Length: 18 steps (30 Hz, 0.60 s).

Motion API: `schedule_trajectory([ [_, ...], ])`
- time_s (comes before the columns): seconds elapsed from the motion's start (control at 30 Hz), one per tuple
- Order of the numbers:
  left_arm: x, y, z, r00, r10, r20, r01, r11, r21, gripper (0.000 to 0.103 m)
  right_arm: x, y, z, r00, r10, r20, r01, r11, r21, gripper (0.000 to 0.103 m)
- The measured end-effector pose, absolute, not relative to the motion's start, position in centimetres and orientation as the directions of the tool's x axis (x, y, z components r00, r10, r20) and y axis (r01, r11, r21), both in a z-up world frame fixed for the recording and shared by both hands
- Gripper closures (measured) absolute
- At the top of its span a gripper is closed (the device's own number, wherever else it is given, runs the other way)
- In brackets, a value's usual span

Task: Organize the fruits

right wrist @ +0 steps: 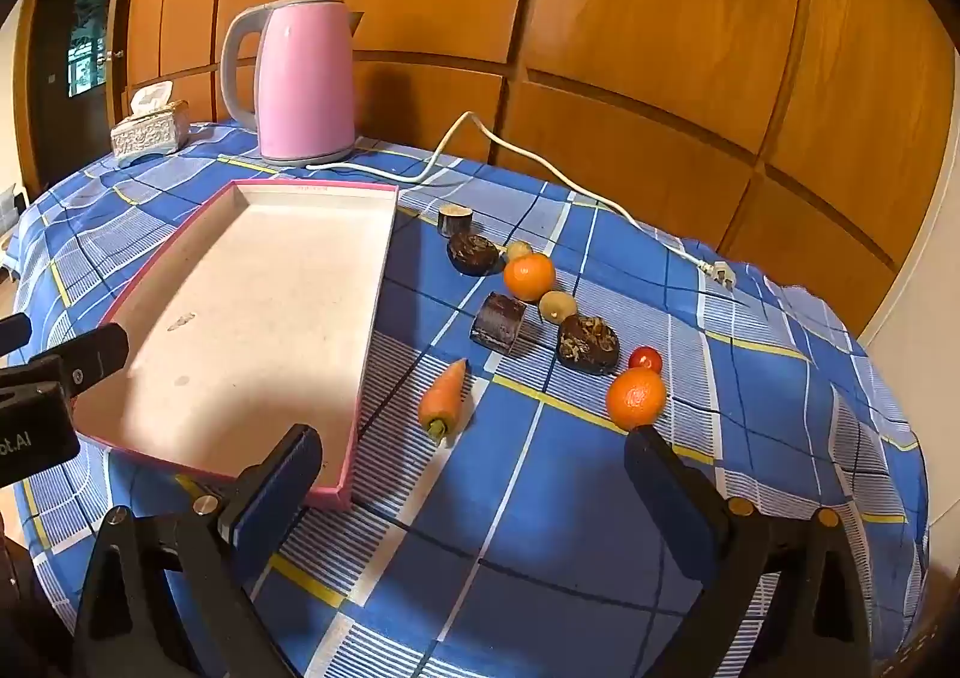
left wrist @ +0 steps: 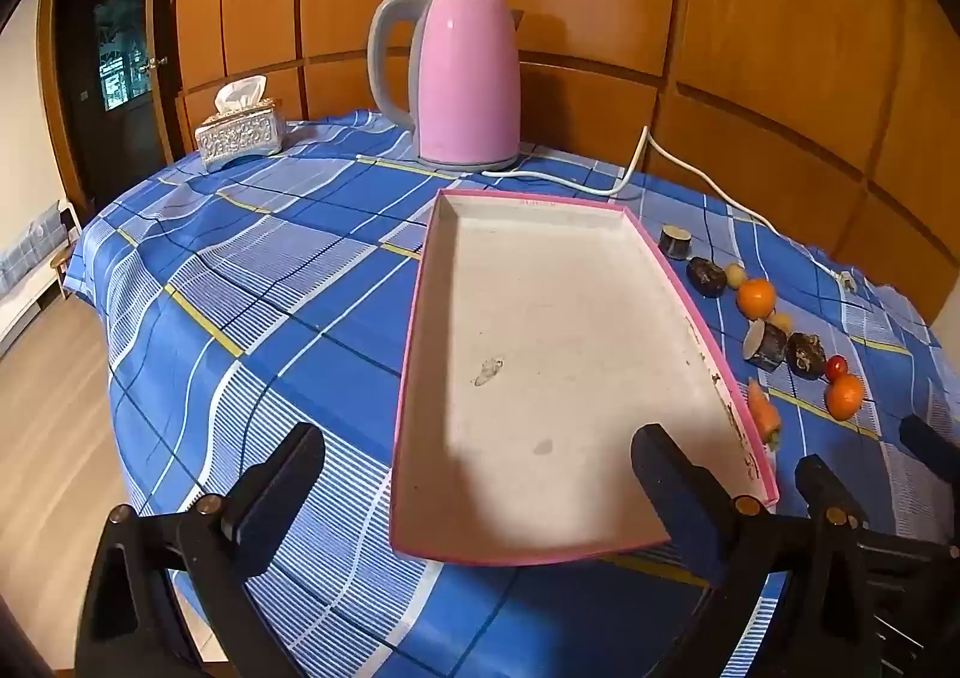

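A table (right wrist: 540,498) covered by a blue plaid cloth fills both views, backed by wooden wall panels (right wrist: 660,18). Toward the back of it stands a pink kettle (left wrist: 465,78) on its base, with a white power cord (right wrist: 540,162) trailing across the cloth to an unplugged plug (right wrist: 720,275) near the far edge. A silver tissue box (left wrist: 240,135) sits to the left of the kettle.

A shallow pink-rimmed tray (left wrist: 690,282) lies in the middle of the table, its white floor bare apart from a few stains.

The left gripper (left wrist: 480,489) hangs over the near end of the tray, its jaws spread wide with nothing between them. The right gripper (right wrist: 474,492) hovers above the cloth just right of the tray's near corner, likewise parted and holding nothing.

The fruits and other pieces lie in a loose line on the cloth to the right of the tray, all outside it. A carrot (right wrist: 444,396) lies closest to the tray's long side. A near orange (right wrist: 636,397) sits just ahead of the right gripper's right finger, with a cherry tomato (right wrist: 645,359) touching or nearly touching it. A far orange (right wrist: 529,276) lies further back, between two small yellowish-green fruits (right wrist: 558,306). Four dark brownish chunks (right wrist: 498,321) are scattered among them; what they are cannot be told.
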<state>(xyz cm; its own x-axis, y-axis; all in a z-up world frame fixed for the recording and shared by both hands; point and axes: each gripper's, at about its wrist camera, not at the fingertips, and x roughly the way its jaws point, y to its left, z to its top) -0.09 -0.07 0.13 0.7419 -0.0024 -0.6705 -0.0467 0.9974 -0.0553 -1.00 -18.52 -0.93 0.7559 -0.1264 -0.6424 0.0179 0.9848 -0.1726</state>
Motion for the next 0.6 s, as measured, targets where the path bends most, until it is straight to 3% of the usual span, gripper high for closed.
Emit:
schedule_trajectory([
  [0.6, 0.2, -0.1, -0.6, 0.722, 0.003, -0.692, -0.058, 0.997, -0.056, 0.000, -0.9, -18.9, -1.2, 0.762, -0.101, -0.640, 0.010, 0.990, -0.143, 0.001],
])
